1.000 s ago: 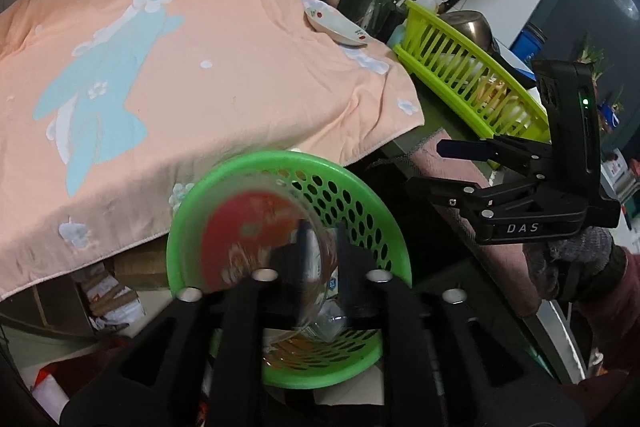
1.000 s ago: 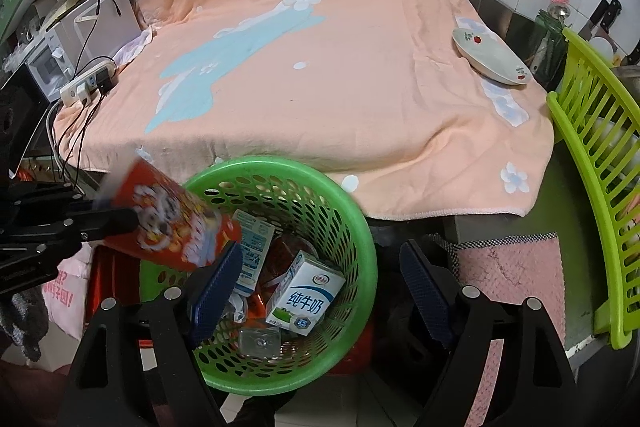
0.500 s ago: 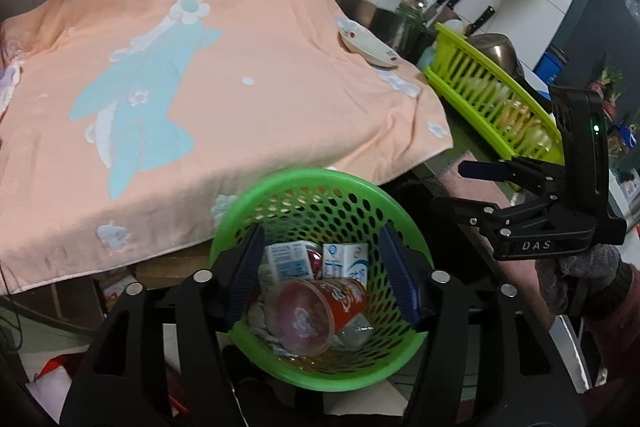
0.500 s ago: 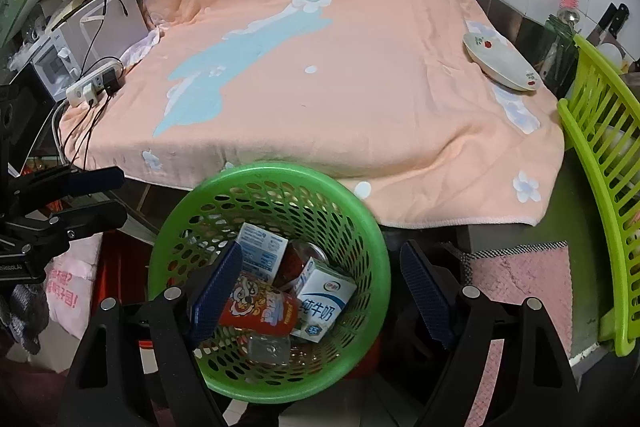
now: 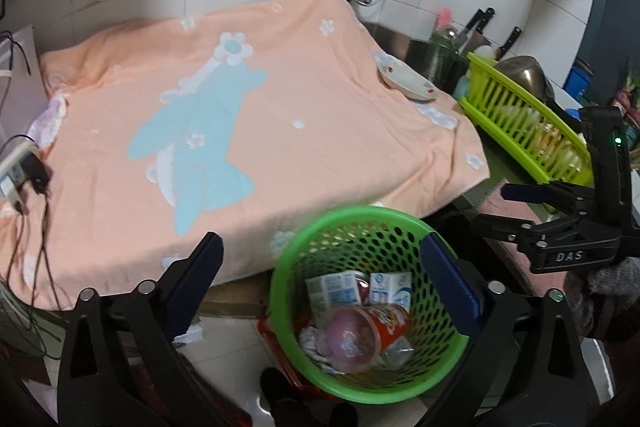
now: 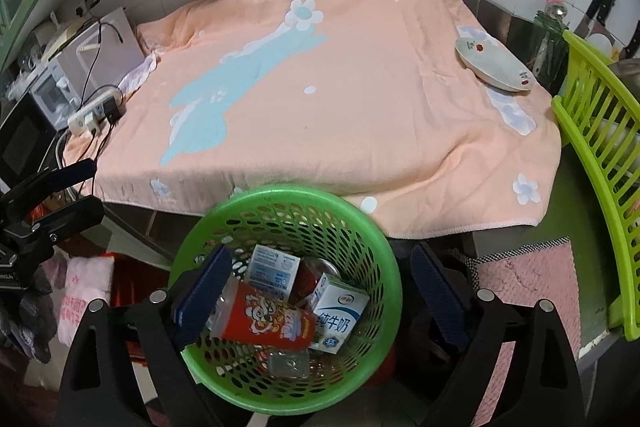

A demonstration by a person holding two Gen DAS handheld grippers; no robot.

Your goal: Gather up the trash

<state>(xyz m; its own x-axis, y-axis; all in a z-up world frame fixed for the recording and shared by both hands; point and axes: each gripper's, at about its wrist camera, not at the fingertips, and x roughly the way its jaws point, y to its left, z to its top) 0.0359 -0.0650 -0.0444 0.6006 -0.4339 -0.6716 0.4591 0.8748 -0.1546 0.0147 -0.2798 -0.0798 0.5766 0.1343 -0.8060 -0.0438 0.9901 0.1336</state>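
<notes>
A green mesh basket (image 5: 404, 223) (image 6: 384, 243) stands on the floor in front of the counter. Inside lie a red paper cup (image 5: 364, 335) (image 6: 268, 323) on its side, two milk cartons (image 5: 332, 289) (image 6: 340, 315) and other scraps. My left gripper (image 5: 324, 283) is open and empty above the basket; it also shows at the left in the right wrist view (image 6: 68, 187). My right gripper (image 6: 320, 291) is open and empty over the basket; it also shows at the right in the left wrist view (image 5: 516, 207).
A peach towel (image 5: 240, 107) (image 6: 340, 87) covers the counter, with a white dish (image 5: 404, 81) (image 6: 496, 63) at its far right. A lime dish rack (image 5: 524, 131) (image 6: 600, 131) stands to the right. A power strip with cables (image 6: 94, 115) lies at the left. A pink mat (image 6: 532, 275) lies beside the basket.
My left gripper let go of the red cup, which dropped into the basket. The left gripper opened and drew back up and left. The right gripper rose slightly.
</notes>
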